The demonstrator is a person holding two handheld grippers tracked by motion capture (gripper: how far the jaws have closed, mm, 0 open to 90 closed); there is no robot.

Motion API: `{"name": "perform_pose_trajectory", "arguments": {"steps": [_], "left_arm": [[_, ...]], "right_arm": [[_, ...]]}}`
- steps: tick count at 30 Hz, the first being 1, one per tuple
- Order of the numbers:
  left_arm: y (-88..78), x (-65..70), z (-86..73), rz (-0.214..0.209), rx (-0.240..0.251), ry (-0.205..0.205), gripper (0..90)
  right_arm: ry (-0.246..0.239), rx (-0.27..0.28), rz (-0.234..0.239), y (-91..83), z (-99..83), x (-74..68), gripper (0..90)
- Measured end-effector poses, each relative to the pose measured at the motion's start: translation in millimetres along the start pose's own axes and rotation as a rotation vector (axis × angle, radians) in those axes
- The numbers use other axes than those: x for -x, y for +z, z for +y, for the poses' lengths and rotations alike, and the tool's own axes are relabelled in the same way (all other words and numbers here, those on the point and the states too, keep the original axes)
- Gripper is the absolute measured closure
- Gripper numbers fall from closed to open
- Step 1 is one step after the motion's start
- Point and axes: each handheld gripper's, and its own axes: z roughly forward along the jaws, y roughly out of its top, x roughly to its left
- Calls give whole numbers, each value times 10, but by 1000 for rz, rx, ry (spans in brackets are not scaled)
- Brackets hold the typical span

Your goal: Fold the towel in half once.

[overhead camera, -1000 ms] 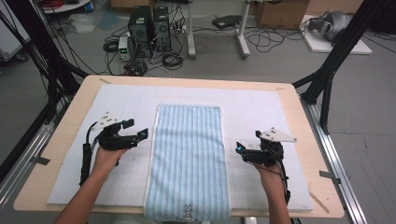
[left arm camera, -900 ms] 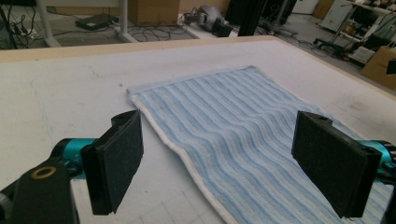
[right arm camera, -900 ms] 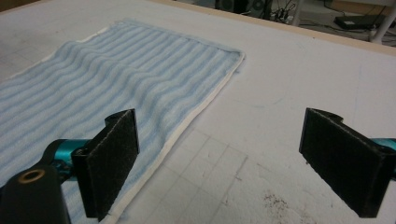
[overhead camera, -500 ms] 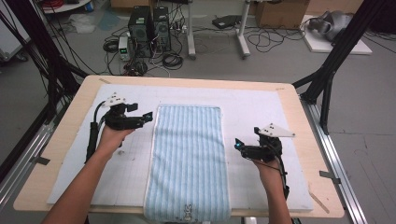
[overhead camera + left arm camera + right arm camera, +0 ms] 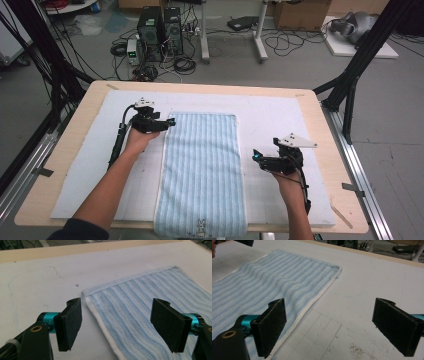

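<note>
A light wooden table stands on a grey concrete floor, topped by a white mat. Beyond the table's far edge sit two black computer towers, with tangled black cables on the floor just beside them. To the right of the towers rise the white legs of a stand. Cardboard boxes sit farther back. Black frame struts slant up at the table's far corners, and metal rails run along its sides.
</note>
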Motion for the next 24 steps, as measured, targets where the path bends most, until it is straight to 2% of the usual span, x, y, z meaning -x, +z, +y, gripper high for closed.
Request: {"name": "perform_pose_trajectory", "arguments": {"steps": [4,7,11,13,15,17,19,21,22,23,24], "left_arm": [[145,-7,-56,37,-54,-10,271],[209,5,-104,61,-97,-3,303],[224,70,-111,110,-111,37,337],[219,98,-115,134,-119,67,385],[203,110,-111,148,-128,73,457],[194,112,-117,141,-127,82,513],[189,119,-132,118,-110,76,638],[182,123,-147,93,-105,82,704],[183,129,-157,75,-97,79,781],[185,144,-164,78,-93,81,850],[189,158,-164,81,-92,84,863]], "right_arm": [[9,1,-2,-17,15,1,113],[6,-6,-3,-18,22,-1,113],[3,-9,-4,11,30,3,113],[9,-20,-7,52,37,5,113],[11,-39,-10,109,50,8,113],[11,-56,-10,163,72,19,113],[15,-61,-18,204,98,35,113],[22,-68,-22,234,127,55,113],[25,-67,-27,254,142,63,113],[26,-74,-30,277,158,69,113],[25,-77,-33,307,178,75,113]]}}
